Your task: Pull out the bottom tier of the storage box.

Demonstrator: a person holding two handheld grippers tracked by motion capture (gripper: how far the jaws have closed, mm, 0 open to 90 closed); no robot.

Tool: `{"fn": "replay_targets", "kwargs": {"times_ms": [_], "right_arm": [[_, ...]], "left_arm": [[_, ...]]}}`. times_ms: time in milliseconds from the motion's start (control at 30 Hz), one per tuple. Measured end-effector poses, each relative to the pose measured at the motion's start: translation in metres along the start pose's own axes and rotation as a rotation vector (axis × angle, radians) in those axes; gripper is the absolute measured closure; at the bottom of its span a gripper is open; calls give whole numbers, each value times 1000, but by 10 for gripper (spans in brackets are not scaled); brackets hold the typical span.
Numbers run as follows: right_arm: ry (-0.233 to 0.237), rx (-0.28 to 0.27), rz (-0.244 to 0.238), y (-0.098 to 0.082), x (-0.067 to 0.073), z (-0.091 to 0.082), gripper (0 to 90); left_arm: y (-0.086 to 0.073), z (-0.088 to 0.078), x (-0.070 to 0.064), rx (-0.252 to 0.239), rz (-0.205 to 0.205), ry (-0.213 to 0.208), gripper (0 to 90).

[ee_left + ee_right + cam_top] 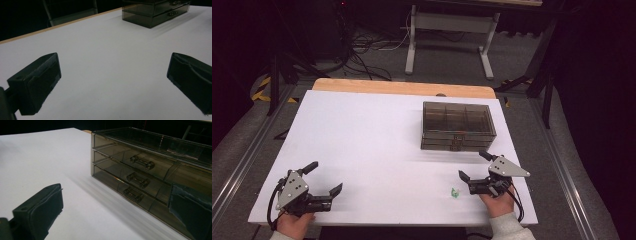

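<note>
Black jaws of the left gripper (113, 82) rose nearest the lens in the left gripper view, set wide apart and released, with bare white table (110, 50) between them. Left gripper (323, 180) was recorded at the near left corner of the table (362, 135) in the high view, held in a hand (294, 222) at the near edge, grasping nothing.

Right gripper (474, 166) was recorded at the near right of the table, held by a hand (497, 202) in a pale sleeve (509, 227), jaws spread and empty. A small green item (454, 193) lay on the table just beside its nearer jaw, to the left, not between the jaws; too small to identify.

Smoked transparent drawer box (458, 126) stood at the far right of the table, just beyond the right gripper and well apart from the left. In the right gripper view the drawer box (150, 172) showed three stacked drawers, each with a small handle (142, 162), all shut; its front lay between and beyond the right gripper (117, 212) jaws, the right-hand jaw overlapping its lower corner, though contact could not be told.

No brand, label or legible writing was seen on any item
</note>
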State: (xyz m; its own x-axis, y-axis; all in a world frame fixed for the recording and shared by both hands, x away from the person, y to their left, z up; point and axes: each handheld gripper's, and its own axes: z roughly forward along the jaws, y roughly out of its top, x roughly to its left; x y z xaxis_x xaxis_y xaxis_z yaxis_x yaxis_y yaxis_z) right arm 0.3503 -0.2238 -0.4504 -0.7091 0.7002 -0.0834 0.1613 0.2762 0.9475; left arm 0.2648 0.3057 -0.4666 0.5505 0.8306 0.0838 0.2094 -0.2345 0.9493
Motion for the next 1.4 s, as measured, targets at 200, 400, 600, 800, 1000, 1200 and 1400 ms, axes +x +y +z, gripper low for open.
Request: {"fn": "replay_targets", "kwargs": {"times_ms": [200, 400, 600, 800, 1000, 1200, 1400], "right_arm": [[2, 20, -19, 3, 0, 6, 11], [-12, 45, -51, 7, 2, 10, 11], [-21, 61, -81, 9, 5, 17, 5], [-43, 119, -135, 11, 7, 20, 41], [-89, 147, -214, 12, 14, 21, 77], [-163, 182, -339, 13, 23, 24, 158], [-250, 218, -471, 12, 32, 29, 214]], "left_arm": [[0, 0, 0, 0, -1, -1, 3], [0, 0, 0, 0, -1, 0, 3], [0, 1, 1, 4, 2, -1, 2], [0, 1, 0, 3, -1, -7, 3], [0, 1, 0, 7, 3, -6, 3], [0, 1, 0, 9, 5, -10, 3], [0, 1, 0, 7, 5, -12, 3]]}}
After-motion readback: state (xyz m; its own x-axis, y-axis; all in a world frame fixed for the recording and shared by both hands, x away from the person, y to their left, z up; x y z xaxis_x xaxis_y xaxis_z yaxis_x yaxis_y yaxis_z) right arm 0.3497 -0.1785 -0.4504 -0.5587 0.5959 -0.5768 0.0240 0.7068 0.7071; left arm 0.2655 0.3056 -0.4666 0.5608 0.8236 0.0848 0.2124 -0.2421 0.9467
